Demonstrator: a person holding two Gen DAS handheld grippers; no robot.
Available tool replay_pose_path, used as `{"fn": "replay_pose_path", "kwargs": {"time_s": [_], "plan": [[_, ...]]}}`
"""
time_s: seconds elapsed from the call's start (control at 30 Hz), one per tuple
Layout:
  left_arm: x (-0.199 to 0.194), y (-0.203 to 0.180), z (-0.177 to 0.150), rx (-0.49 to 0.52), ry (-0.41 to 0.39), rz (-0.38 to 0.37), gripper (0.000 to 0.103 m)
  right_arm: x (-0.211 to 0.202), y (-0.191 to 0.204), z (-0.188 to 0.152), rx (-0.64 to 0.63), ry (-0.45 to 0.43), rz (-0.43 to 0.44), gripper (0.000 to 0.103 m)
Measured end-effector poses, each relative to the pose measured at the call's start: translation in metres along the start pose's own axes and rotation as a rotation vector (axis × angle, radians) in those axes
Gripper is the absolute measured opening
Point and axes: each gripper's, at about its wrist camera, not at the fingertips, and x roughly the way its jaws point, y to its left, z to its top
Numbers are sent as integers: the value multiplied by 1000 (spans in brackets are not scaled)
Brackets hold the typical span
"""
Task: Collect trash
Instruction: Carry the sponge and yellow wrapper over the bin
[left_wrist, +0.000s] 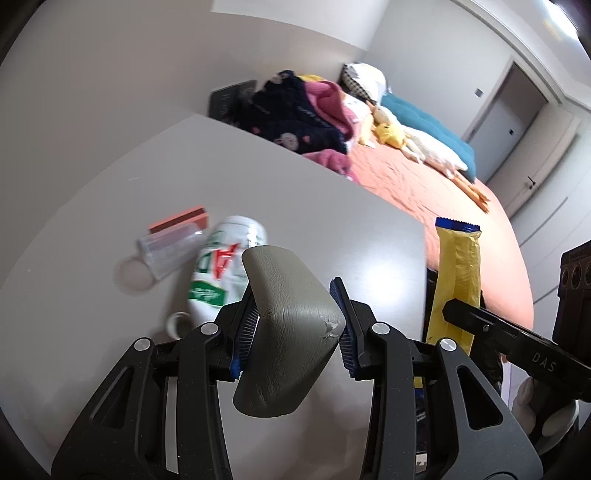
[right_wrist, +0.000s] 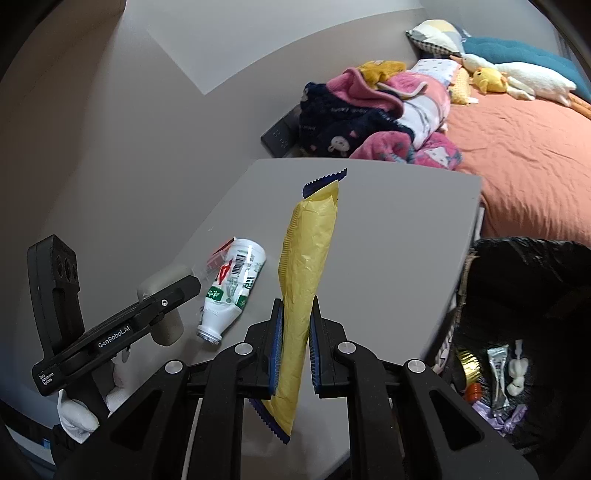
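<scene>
Grippers both loaded, held above a grey table (right_wrist: 406, 236); left gripper (left_wrist: 297, 325) clamped on a grey-green padded object (left_wrist: 284, 325), blue ribbed pads pressing its two sides, the object standing up through the jaws and overhanging them toward 6 o'clock; right gripper (right_wrist: 295, 343) closed tight on a yellow wrapper (right_wrist: 306, 258) with dark blue serrated ends, gripped low on its length, the long upper part rising toward 12 o'clock and a short tail hanging below the pads. In the right wrist view the left gripper sits at 9 o'clock, a white-gloved hand (right_wrist: 77, 417) beneath it. On the table, at 10 o'clock from the left jaws: a white plastic bottle (left_wrist: 225, 269) lying on its side, red and green print, mouth uncapped; a clear plastic cup (left_wrist: 170, 247) on its side touching the bottle; a small orange box (left_wrist: 181, 219) just behind the cup. At 4 o'clock in the right wrist view, beside the table edge, a bin with black liner (right_wrist: 535, 280); inside it a silver sachet, gold foil and purple scraps. Beyond the table at 1 o'clock: bed with orange sheet (right_wrist: 517, 155), heaped clothing, plush toys.
</scene>
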Motion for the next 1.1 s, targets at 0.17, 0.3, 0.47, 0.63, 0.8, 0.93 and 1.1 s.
{"fn": "replay_pose_path", "kwargs": {"time_s": [0.17, 0.3, 0.47, 0.63, 0.8, 0.93, 1.1], "plan": [[5, -23, -1, 37, 11, -30, 38, -21, -12, -6, 19, -29, -16, 14], [8, -43, -3, 70, 15, -56, 38, -36, -22, -10, 33, -53, -32, 14], [11, -66, -6, 106, 18, -83, 38, -57, -37, -19, 56, -81, -55, 14], [16, -87, -8, 141, 26, -111, 38, -74, -53, -25, 81, -104, -78, 14], [21, -109, -9, 178, 37, -139, 38, -89, -68, -28, 111, -131, -102, 14], [26, -127, -11, 208, 50, -162, 38, -101, -81, -32, 135, -152, -124, 14], [32, -147, -12, 243, 66, -192, 38, -113, -95, -35, 161, -172, -147, 14]]}}
